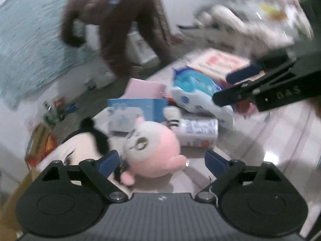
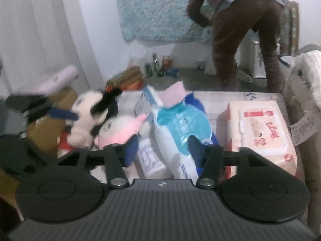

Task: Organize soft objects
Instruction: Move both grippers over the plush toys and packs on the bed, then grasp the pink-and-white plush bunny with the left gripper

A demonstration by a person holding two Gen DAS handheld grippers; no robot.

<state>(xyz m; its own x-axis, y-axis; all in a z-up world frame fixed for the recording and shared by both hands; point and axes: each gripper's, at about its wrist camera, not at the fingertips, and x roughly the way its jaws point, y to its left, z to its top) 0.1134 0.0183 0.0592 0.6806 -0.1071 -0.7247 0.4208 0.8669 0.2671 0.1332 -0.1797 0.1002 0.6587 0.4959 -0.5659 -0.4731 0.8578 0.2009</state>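
Observation:
A pink and white plush toy lies on the table just ahead of my left gripper, which is open and empty, the toy between its fingers' line. A black and white plush lies to its left. In the right wrist view the pink plush and the black and white plush sit at left. My right gripper is open, its fingers on either side of a blue and white soft pack. The right gripper also shows in the left wrist view.
A pink wet-wipes pack, a blue box, a white bottle and a pink card lie on the table. A cardboard box stands at left. A person in brown bends over beyond the table.

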